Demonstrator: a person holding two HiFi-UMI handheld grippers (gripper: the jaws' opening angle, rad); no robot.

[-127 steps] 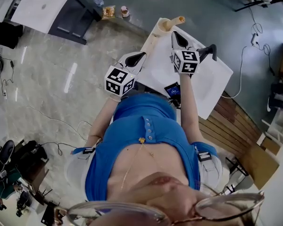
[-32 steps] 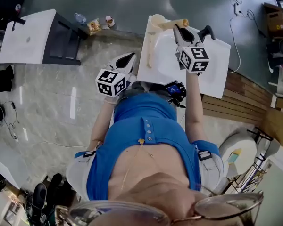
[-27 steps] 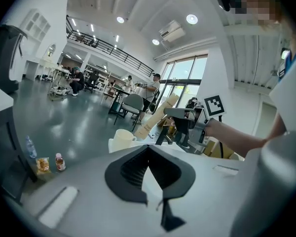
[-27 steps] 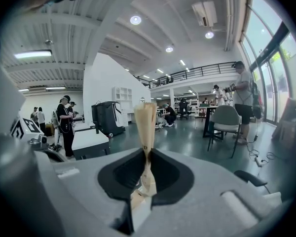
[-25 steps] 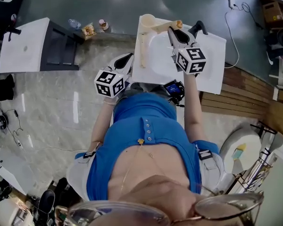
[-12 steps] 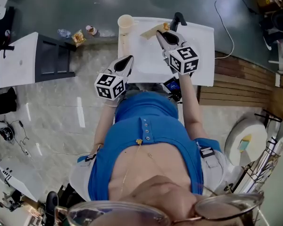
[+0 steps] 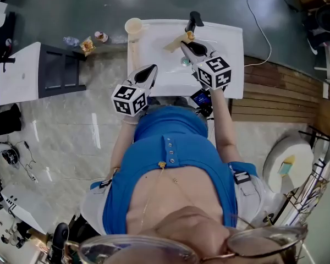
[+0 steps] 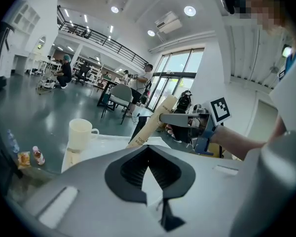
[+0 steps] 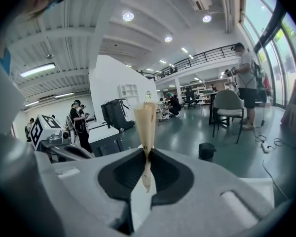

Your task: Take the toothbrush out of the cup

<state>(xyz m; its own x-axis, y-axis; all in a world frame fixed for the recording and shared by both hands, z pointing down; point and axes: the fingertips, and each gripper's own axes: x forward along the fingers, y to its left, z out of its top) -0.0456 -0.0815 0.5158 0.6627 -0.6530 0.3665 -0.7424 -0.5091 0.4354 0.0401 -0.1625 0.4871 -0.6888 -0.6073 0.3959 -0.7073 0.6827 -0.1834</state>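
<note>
Right gripper view shows the right gripper (image 9: 147, 157) clenched on the slim toothbrush in its tan paper wrapper (image 9: 145, 125). The wrapper is pinched near its lower end between the jaws and stands up past their tips. Head view places the wrapped toothbrush above the far part of the white worktop (image 7: 231, 65), just near of the black tap (image 7: 193, 20). It is out of the cream handled cup (image 7: 133, 25), which stands apart at the far left corner. Left gripper view shows the left gripper (image 8: 149, 154) with its jaws pressed together on nothing, at the worktop's near left edge, away from both cup and toothbrush.
</note>
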